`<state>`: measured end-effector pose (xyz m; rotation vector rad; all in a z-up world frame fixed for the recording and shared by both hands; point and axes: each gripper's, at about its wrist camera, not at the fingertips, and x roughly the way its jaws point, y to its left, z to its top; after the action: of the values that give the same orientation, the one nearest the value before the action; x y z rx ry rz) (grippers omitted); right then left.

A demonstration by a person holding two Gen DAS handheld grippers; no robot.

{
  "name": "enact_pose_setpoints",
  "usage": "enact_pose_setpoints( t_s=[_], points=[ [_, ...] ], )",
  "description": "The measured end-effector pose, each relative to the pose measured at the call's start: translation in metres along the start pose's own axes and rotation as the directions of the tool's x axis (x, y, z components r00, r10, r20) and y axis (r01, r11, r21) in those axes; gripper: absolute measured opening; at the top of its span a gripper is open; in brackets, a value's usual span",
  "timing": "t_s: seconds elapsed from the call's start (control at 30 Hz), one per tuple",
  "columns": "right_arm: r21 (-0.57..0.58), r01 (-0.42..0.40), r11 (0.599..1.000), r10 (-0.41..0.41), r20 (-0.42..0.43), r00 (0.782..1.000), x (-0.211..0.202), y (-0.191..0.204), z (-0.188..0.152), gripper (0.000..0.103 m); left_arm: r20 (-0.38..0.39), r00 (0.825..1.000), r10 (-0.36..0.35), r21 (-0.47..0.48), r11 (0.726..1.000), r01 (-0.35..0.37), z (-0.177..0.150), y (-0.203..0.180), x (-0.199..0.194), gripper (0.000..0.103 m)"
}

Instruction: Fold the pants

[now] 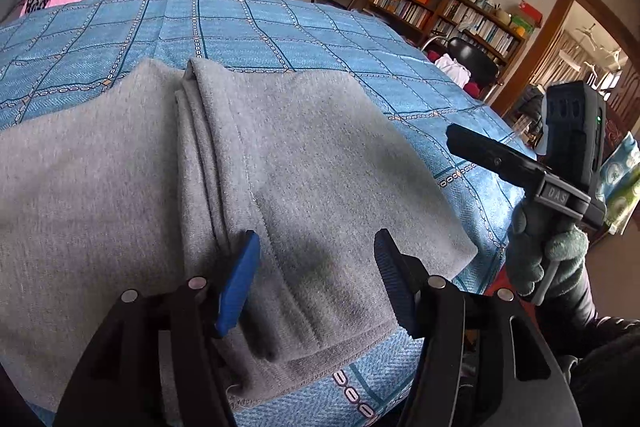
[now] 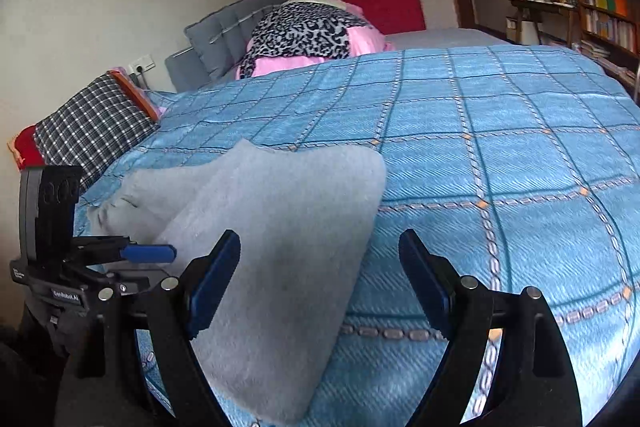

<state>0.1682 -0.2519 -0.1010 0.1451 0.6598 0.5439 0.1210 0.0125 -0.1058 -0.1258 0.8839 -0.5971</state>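
Grey pants (image 1: 256, 171) lie folded in layers on the blue checked bedspread (image 1: 248, 23). My left gripper (image 1: 316, 279) is open, its blue pads straddling the near folded edge of the pants, holding nothing. In the right wrist view the pants (image 2: 280, 227) lie at the left, and my right gripper (image 2: 320, 287) is open above their right edge and the bedspread (image 2: 500, 147). The right gripper also shows in the left wrist view (image 1: 520, 163), held in a gloved hand off the bed's right side. The left gripper shows at the left of the right wrist view (image 2: 148, 253).
A leopard-print and pink bundle (image 2: 308, 35) and a grey headboard (image 2: 224, 35) are at the far end of the bed. A plaid pillow (image 2: 92, 127) lies at the left edge. Bookshelves (image 1: 440, 7) and a doorway (image 1: 580, 67) are to the right.
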Motion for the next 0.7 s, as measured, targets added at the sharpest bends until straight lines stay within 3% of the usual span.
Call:
enact_pose_setpoints(
  t_s=[0.13, 0.27, 0.5, 0.7],
  points=[
    [-0.011, -0.104, 0.995, 0.103, -0.055, 0.993, 0.035, 0.001, 0.031, 0.083, 0.005, 1.000, -0.009, -0.019, 1.000, 0.009, 0.000, 0.003, 0.001, 0.060],
    [-0.011, -0.131, 0.991, 0.129, -0.105, 0.986, 0.069, 0.000, 0.051, 0.083, 0.006, 1.000, -0.015, -0.018, 1.000, 0.016, -0.001, 0.005, 0.001, 0.060],
    [0.050, -0.113, 0.992, 0.120, -0.157, 0.980, 0.108, -0.027, 0.063, 0.083, 0.007, 1.000, -0.015, -0.014, 1.000, 0.015, -0.005, 0.005, 0.005, 0.060],
    [0.050, -0.054, 0.997, 0.063, -0.182, 0.981, 0.132, -0.034, 0.056, 0.083, 0.014, 0.999, -0.032, 0.007, 0.999, 0.032, -0.008, 0.002, 0.007, 0.070]
  ],
)
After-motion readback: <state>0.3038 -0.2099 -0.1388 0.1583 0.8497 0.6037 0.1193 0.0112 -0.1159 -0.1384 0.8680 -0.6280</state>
